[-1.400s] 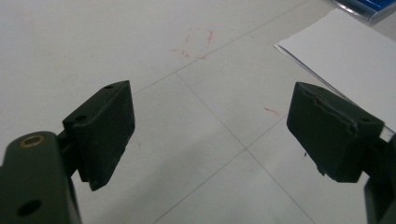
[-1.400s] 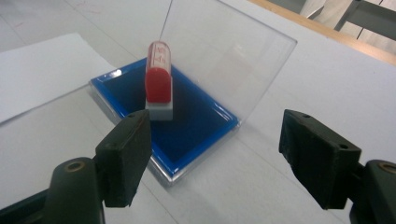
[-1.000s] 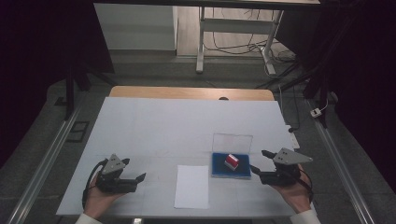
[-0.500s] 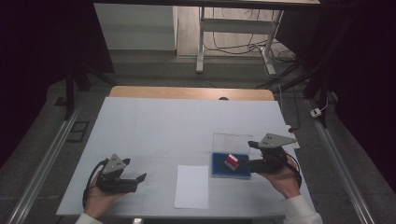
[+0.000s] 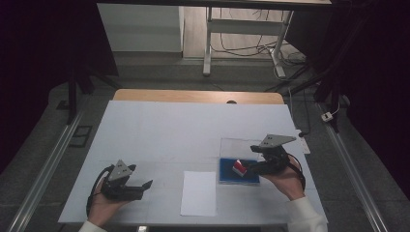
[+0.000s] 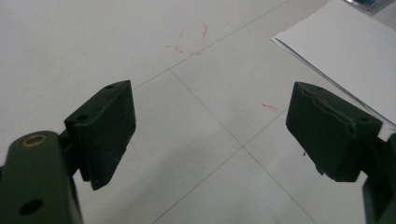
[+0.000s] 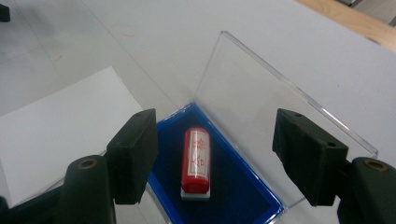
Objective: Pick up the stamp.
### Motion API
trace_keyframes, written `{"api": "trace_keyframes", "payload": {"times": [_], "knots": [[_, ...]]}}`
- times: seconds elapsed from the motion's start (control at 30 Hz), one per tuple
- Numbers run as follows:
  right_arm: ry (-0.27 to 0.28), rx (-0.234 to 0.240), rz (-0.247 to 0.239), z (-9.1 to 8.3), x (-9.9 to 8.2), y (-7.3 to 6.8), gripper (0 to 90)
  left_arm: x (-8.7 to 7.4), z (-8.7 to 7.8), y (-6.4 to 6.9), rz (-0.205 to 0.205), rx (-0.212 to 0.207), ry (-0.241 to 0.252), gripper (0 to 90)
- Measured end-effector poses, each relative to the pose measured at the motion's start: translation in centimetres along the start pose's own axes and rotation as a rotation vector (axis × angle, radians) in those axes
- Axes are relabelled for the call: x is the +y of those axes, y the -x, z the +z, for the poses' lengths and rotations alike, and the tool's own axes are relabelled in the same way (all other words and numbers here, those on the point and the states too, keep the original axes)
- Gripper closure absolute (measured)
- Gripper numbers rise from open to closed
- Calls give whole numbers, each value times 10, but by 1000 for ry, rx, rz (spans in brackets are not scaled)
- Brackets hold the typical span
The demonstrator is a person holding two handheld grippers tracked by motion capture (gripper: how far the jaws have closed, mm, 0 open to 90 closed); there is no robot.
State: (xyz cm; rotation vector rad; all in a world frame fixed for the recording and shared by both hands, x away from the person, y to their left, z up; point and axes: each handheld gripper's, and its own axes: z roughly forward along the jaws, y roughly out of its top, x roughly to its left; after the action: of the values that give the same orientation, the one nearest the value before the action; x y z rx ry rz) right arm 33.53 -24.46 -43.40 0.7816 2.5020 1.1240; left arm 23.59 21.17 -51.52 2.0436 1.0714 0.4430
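White table [image 5: 159,130]: right tool [image 7: 212,154], jaws spread and just narrowing, frames a small, probably light, slick red stamp [image 7: 196,161] lying in its blue-lined case [image 7: 243,186]; grip its long sides.

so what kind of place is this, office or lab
Probably a lab or recording room, not an office: a white-covered table under a fixed overhead camera, metal rails on the floor beside it, loose cables behind, and dark surroundings.
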Motion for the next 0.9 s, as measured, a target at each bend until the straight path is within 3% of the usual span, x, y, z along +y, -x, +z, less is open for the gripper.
{"api": "trace_keyframes", "payload": {"times": [0.33, 0.9], "knots": [[-116, 22, -13, 20, -2, -2, 366, -1, 1, 0, 3, -1, -7, 165], [-168, 21, -21, 33, -5, -5, 495, -2, 2, 0, 5, -3, -15, 167]]}}
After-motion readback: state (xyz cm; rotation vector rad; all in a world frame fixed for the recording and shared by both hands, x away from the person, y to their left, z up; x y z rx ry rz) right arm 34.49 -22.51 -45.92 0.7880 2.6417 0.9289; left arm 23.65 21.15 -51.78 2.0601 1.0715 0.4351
